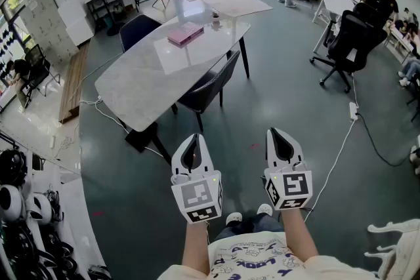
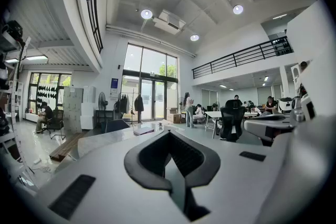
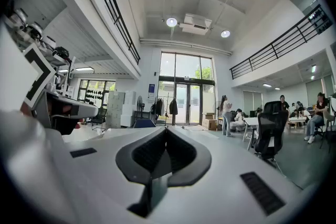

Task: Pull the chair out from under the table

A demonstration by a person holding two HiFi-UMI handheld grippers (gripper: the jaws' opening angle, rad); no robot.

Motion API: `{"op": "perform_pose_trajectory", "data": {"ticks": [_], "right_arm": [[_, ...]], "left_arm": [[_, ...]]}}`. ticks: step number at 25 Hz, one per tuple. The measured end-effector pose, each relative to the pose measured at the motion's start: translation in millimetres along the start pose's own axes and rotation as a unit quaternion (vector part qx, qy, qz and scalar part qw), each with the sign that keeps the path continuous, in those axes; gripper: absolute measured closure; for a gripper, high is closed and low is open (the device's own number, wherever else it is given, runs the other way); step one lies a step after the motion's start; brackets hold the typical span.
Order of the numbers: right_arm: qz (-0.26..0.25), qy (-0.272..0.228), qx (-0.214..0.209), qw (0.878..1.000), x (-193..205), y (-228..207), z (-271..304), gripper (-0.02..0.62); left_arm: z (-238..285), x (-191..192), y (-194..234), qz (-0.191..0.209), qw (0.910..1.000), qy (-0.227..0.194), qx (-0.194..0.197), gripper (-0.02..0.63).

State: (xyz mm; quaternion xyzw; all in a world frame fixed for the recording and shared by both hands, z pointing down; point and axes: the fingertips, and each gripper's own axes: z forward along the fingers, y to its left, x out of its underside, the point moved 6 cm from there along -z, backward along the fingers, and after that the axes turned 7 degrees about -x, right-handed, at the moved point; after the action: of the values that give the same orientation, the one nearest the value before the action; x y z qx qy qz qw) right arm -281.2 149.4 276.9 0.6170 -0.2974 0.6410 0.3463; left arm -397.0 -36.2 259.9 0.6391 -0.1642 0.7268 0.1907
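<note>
A dark chair (image 1: pixel 210 85) is tucked under the near right side of a long white marble-topped table (image 1: pixel 141 79), its backrest against the table edge. My left gripper (image 1: pixel 193 139) and my right gripper (image 1: pixel 275 132) hang side by side over the grey floor, well short of the chair. Both are shut with nothing between the jaws. In the left gripper view the left gripper (image 2: pixel 169 132) faces the table top (image 2: pixel 107 138) at a distance. The right gripper (image 3: pixel 166 129) in the right gripper view likewise points level across the room.
A second dark chair (image 1: pixel 136 28) stands at the table's far side. A pink book (image 1: pixel 185 33) and a small cup (image 1: pixel 215 18) lie on the table. A black office chair (image 1: pixel 348 42) stands at right, a white cable (image 1: pixel 338 154) crosses the floor, and shelves of gear (image 1: pixel 20 206) line the left.
</note>
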Motion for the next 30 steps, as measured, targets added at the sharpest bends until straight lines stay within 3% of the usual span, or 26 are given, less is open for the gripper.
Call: {"op": "perform_pose_trajectory", "data": {"ticks": [19, 24, 25, 28, 30], "right_arm": [[0.000, -0.002, 0.009, 1.000, 0.3, 16.4, 1.2, 0.589], [0.000, 0.008, 0.012, 1.000, 5.3, 20.3, -1.5, 0.589], [0.001, 0.012, 0.010, 1.000, 6.4, 20.8, -0.6, 0.569], [0.005, 0.017, 0.004, 1.000, 7.6, 22.2, 3.0, 0.512], [0.007, 0.018, 0.000, 1.000, 7.6, 19.7, 5.4, 0.483]], "left_arm": [[1.5, 7.1, 15.6, 0.016, 0.9998, 0.000, 0.013, 0.588], [-3.3, 11.3, 17.8, -0.004, 0.9998, 0.007, 0.017, 0.583], [-2.9, 11.0, 18.5, -0.004, 0.9998, 0.007, 0.015, 0.569], [-0.2, 8.4, 21.5, -0.006, 0.9999, 0.003, 0.013, 0.426], [2.5, 10.7, 20.9, -0.009, 0.9999, 0.006, 0.013, 0.416]]}}
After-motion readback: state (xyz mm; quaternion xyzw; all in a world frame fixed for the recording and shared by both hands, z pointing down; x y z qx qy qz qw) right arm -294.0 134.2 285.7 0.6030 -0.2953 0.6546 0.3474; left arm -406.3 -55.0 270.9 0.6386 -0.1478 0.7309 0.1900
